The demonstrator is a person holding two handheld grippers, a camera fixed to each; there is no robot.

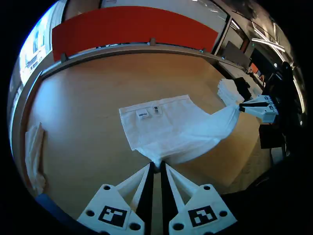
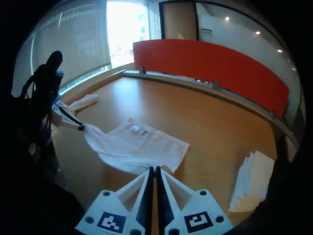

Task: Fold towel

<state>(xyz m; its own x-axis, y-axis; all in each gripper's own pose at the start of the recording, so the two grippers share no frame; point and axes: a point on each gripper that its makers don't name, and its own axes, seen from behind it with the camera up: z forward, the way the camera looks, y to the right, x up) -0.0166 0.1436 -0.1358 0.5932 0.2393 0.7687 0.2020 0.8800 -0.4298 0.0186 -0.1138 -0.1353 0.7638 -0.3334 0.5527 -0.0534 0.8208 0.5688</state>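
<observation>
The left gripper (image 1: 156, 167) and the right gripper (image 2: 153, 171) are each clamping a corner of the towel (image 1: 168, 125), which is lying before the red panel (image 1: 133, 27); keeping both corners level while carrying them toward it seems wise.

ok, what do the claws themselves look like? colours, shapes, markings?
Left claw and right claw match: white angular plastic fingers with black inner pads, tapering to narrow tips. Each finger base carries a square black-and-white marker ringed by round holes. The person is a backlit dark shape; clothing can't be told.
</observation>
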